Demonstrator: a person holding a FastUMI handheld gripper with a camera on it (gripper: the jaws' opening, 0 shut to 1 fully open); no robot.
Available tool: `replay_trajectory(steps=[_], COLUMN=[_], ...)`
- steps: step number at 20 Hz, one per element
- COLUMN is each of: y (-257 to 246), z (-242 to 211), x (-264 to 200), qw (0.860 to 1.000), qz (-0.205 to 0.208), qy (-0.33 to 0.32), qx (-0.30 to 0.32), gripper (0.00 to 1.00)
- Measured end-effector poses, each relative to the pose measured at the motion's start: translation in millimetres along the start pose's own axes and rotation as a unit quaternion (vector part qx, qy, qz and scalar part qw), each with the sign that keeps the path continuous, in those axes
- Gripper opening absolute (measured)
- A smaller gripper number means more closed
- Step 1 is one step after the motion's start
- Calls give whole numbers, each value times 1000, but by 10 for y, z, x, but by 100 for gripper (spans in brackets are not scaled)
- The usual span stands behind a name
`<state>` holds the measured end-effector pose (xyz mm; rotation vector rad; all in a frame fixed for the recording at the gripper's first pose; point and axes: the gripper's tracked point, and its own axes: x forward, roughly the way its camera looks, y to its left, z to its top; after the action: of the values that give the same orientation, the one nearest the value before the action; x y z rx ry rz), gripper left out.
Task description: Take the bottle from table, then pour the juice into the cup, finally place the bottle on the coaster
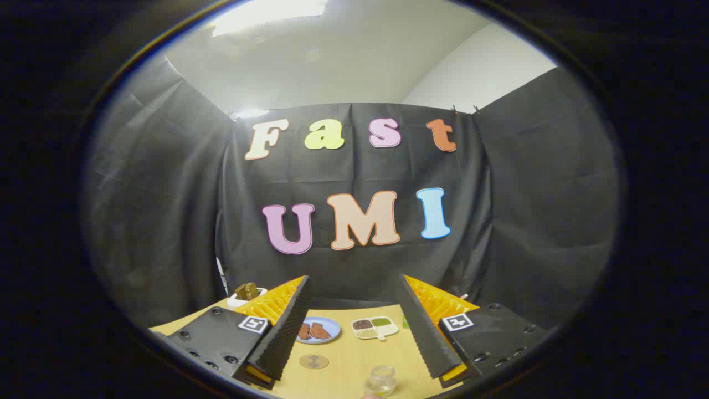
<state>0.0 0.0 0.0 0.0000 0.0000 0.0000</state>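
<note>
My gripper [354, 285] is held above a light wooden table [343, 354], open, with nothing between its fingers. Low between the fingers, close to me, stands a small clear glass cup [381, 380]. To its left a round transparent coaster [313, 361] lies flat on the table. A small green thing [405, 322] peeks out beside the right finger; I cannot tell what it is.
Beyond the coaster sits a blue plate [317, 330] with two brown pieces of food. Next to it is a white divided dish [375, 327] of grains. A white bowl [246, 295] holding something brown stands at the table's far left, behind the left finger.
</note>
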Motion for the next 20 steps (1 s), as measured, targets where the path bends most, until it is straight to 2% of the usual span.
replay_trajectory(steps=[20], y=[7], z=[42], x=[22], qw=[1000], qz=[14], qy=[-10], qx=[-7], gripper=[97])
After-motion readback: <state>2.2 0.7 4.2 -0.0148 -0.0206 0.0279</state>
